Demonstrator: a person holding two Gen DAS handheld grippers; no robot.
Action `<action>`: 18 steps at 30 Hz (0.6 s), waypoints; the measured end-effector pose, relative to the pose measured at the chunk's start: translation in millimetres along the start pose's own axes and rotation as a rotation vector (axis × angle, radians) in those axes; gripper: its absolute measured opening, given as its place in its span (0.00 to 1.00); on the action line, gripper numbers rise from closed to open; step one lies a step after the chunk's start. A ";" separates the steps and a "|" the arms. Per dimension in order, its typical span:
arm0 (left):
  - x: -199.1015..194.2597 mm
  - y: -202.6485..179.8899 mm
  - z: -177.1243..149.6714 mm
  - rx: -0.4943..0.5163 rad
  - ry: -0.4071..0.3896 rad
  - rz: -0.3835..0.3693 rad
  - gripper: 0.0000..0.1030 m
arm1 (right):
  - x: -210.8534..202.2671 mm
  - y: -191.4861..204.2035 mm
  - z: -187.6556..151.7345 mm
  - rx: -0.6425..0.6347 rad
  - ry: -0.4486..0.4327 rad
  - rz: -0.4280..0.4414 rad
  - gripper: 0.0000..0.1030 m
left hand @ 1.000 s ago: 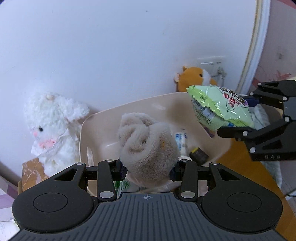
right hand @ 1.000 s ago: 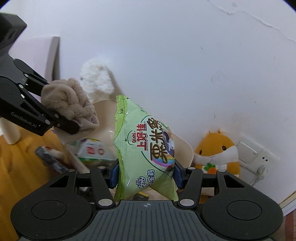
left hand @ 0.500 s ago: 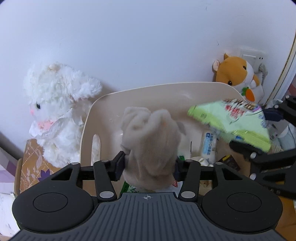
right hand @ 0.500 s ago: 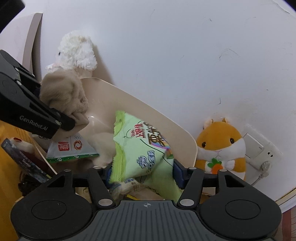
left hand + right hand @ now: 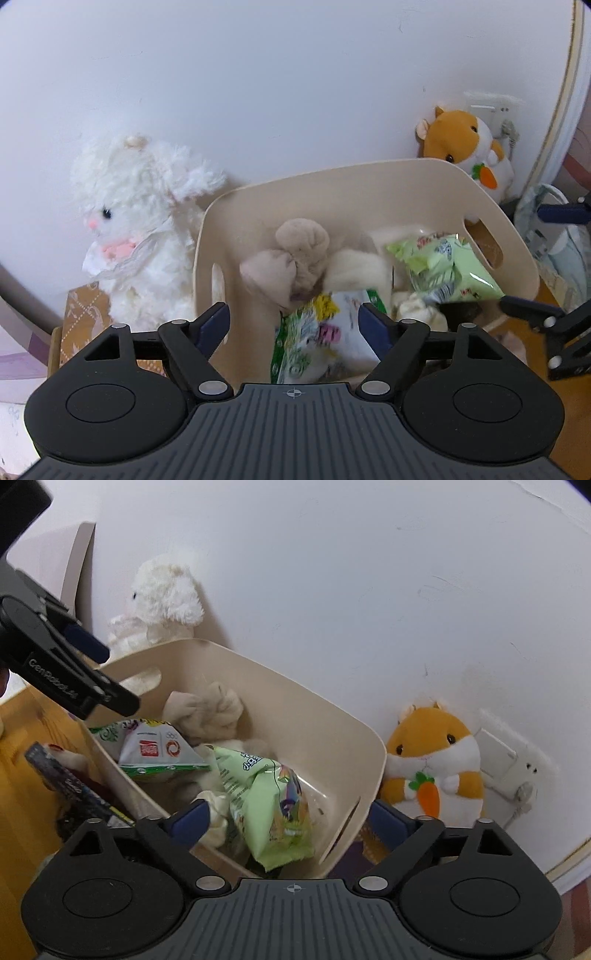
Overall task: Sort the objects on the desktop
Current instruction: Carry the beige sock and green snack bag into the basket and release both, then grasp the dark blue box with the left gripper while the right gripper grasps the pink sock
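Note:
A beige bin [image 5: 491,206] [image 5: 325,716] stands against the white wall. Inside it lie a tan plush toy [image 5: 291,254] [image 5: 207,712], a light green snack bag [image 5: 447,266] [image 5: 269,797], a white and green packet [image 5: 325,336] [image 5: 155,749] and a cream soft item [image 5: 358,269]. My left gripper [image 5: 293,321] hangs over the bin's near side, jaws opening, nothing pressed between the pads. My right gripper [image 5: 291,816] hovers over the bin's right end, jaws also opening, and the green bag lies loose below them.
A white plush bunny [image 5: 140,221] [image 5: 162,598] sits left of the bin on a patterned box [image 5: 83,314]. An orange hamster plush [image 5: 465,147] [image 5: 436,764] leans by a wall socket [image 5: 506,764]. A dark wrapper [image 5: 70,786] lies on the wooden tabletop [image 5: 29,797].
Both grippers opened and sank toward the bin. The tan plush dropped from the left jaws and the green snack bag from the right jaws; both now rest inside the bin.

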State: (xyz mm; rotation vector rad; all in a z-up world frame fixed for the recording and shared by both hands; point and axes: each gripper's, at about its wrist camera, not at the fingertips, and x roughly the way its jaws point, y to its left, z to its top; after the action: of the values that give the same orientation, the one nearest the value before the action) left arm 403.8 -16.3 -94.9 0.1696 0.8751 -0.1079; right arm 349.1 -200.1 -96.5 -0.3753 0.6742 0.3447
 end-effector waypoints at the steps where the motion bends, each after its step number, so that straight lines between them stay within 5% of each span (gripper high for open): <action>1: -2.8 4.0 -2.4 0.003 0.005 -0.009 0.76 | -4.9 -0.1 -3.3 0.013 -0.008 0.005 0.99; 9: -25.1 21.2 -29.7 0.079 0.038 -0.052 0.78 | -26.6 6.5 -29.7 0.072 0.014 0.072 1.00; 18: -14.3 0.1 -70.4 0.360 0.125 -0.031 0.78 | -16.5 17.7 -57.1 0.104 0.108 0.136 1.00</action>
State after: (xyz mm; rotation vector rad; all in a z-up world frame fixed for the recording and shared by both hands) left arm 341.6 -2.3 -128.2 0.5037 0.9784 -0.2863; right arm 299.0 -212.8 -130.6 -0.2509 0.8225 0.4191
